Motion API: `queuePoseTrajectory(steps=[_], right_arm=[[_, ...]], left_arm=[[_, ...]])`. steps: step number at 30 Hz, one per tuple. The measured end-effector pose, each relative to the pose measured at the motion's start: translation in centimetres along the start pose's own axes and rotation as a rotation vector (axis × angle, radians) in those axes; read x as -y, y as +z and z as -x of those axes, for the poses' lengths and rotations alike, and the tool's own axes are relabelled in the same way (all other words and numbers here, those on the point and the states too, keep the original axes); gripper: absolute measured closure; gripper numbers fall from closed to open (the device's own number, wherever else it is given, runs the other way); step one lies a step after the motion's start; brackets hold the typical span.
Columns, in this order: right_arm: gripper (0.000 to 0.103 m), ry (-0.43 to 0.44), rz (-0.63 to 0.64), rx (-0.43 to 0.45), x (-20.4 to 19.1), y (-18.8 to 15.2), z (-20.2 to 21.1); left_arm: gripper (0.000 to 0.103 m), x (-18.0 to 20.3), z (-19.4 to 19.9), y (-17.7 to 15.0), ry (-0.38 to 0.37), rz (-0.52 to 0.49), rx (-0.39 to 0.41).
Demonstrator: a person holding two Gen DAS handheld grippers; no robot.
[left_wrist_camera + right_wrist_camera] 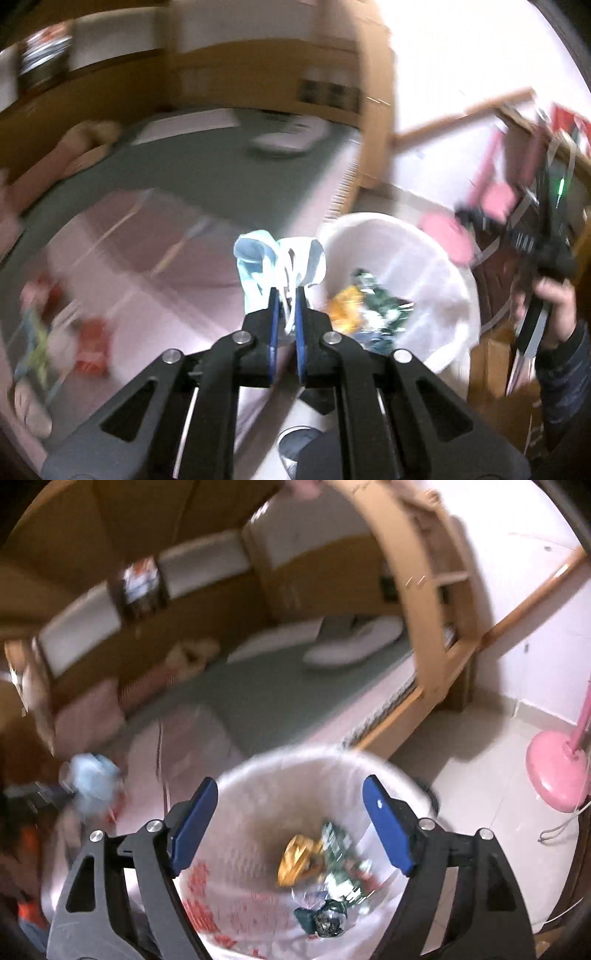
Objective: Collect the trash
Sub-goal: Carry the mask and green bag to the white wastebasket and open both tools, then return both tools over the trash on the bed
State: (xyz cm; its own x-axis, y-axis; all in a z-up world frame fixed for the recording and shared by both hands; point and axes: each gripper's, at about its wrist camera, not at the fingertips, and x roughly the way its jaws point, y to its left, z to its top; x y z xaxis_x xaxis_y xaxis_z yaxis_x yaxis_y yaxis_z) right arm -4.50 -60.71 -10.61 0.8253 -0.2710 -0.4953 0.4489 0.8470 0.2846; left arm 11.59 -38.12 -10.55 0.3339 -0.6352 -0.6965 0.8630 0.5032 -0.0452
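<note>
- The left gripper [286,295] is clenched on a crumpled pale blue and white wad [266,258], probably tissue or wrapper, which sticks up past the blue pads at the centre of the left wrist view
- The wad sits just left of the bin [424,258], over the bin's left rim and the pink bedding [147,258]; I judge it is being carried across for dropping, so the tight grip keeps the light scrap from slipping
- The right gripper [291,823] is released, its jaws spread wide with nothing between them; it hangs over the bin's mouth in the lower middle of the right wrist view, so its load is probably already dropped
- Inside the white-lined bin lie a yellow wrapper [295,860] and green wrappers [336,849], with a dark crumpled piece [325,919] lower down
- At the left of the left wrist view, red and green scraps [88,343] lie blurred on the bedding, likely trash yet to be collected
- A pink fan base [554,775] stands on the floor at the right edge, well apart from the bin
</note>
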Motion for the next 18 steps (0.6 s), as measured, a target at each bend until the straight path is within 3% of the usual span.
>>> queuePoseTrajectory(steps=[2,3,4,6,8,10,13,17,18], right_arm=[[0.024,-0.006,0.008,0.024,-0.1,1.3,1.4],[0.024,-0.002,0.021,0.036,-0.6,1.8,2.1],[0.024,0.005,0.032,0.044,-0.6,2.1,2.6],[0.024,0.023,0.071,0.048,-1.3,2.5,3.1],[0.023,0.035,0.103,0.039,-2.6,2.4,3.0],[0.023,0.054,0.12,0.03,-2.7,3.0,2.5],[0.018,0.105,0.158,0.009,-6.2,2.1,0.8],[0.018,0.232,0.217,-0.059,-14.7,0.5,-3.1],[0.018,0.279,0.25,-0.062,-18.7,0.0,-4.0]], left_arm=[[0.092,3.2,-2.1,1.7,-0.051,-0.055,-0.026],[0.076,4.3,-2.9,2.2,-0.083,-0.071,-0.051],[0.045,5.7,-4.4,2.8,-0.137,-0.085,-0.108],[0.019,6.6,-5.2,3.3,-0.127,-0.099,-0.118],[0.019,6.2,-4.9,3.3,-0.057,-0.099,-0.093],[0.015,4.2,-4.0,2.9,-0.018,-0.047,-0.082],[0.013,-0.4,-0.7,1.7,0.094,0.048,-0.022],[0.007,-8.2,6.4,-2.2,0.271,0.245,0.089],[0.007,-9.7,7.7,-3.0,0.317,0.291,0.106]])
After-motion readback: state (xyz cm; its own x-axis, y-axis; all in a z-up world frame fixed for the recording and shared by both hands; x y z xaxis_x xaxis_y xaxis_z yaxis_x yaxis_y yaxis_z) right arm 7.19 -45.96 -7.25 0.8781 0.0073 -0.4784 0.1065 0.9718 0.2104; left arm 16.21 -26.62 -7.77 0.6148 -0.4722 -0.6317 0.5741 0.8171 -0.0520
